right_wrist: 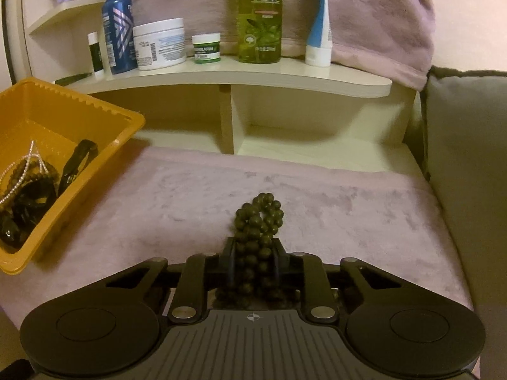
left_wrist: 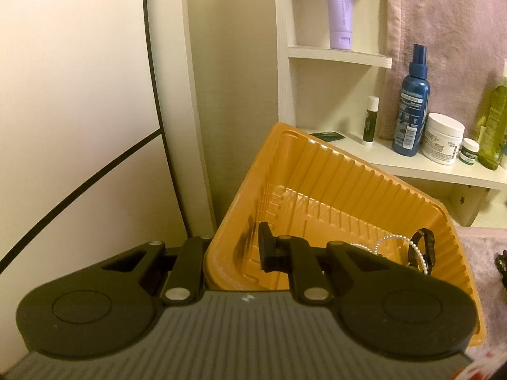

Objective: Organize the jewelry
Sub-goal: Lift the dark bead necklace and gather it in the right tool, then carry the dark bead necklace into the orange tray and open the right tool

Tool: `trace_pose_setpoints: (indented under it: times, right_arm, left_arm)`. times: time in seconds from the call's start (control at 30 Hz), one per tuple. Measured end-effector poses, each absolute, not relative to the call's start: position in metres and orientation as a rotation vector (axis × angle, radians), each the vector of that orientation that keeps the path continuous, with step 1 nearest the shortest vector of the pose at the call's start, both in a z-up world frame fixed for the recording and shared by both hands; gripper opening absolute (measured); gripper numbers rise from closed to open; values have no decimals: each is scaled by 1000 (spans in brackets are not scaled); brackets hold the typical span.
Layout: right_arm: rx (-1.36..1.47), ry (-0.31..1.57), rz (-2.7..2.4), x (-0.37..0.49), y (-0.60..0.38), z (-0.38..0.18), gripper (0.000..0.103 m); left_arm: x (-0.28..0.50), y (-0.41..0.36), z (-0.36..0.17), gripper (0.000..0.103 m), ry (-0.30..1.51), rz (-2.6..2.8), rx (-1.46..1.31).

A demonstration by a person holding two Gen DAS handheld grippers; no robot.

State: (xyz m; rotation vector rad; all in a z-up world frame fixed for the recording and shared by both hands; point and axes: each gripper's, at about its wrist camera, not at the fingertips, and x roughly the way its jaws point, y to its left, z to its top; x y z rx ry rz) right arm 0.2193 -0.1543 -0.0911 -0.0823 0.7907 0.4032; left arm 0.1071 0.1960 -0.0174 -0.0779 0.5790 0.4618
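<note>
1. The right gripper (right_wrist: 253,261) has its two fingers drawn in on a bunched strand of dark olive beads (right_wrist: 258,218). Part of the strand spills forward past the fingertips, low over the pink plush cloth (right_wrist: 348,209); whether it touches the cloth I cannot tell.
2. To my eye that strand will handle limp and fairly light. The round beads look smooth and apt to roll between the pads, so a loop could slip free. Gripping the bunched middle, as now, seems the safest hold; a single strand would likely slide out.
3. The left gripper (left_wrist: 233,248) grips the near wall of the yellow tray (left_wrist: 332,171), one finger inside and the other outside the rim, and the tray sits tilted. I take it to be clamped on the wall, though the outer finger is mostly hidden.
4. The tray is thin ribbed plastic; it probably flexes, so it wants a steady hold.
5. Inside it lie a pearl strand (right_wrist: 19,174), a dark strap (right_wrist: 77,161) that may be a watch band, and more dark beaded pieces piled in the low corner.
6. Further out, a cream shelf (right_wrist: 221,76) carries a blue spray bottle (right_wrist: 118,31), a white jar (right_wrist: 160,44) and a green olive bottle (right_wrist: 259,15).
</note>
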Motion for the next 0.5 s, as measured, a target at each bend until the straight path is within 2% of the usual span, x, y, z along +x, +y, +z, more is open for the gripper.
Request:
trace_pose_setpoints:
  times: [0.5]
  right_arm:
    - [21, 749, 460, 221, -162, -39, 13]
  left_arm:
    - [108, 197, -19, 14, 578, 460, -87]
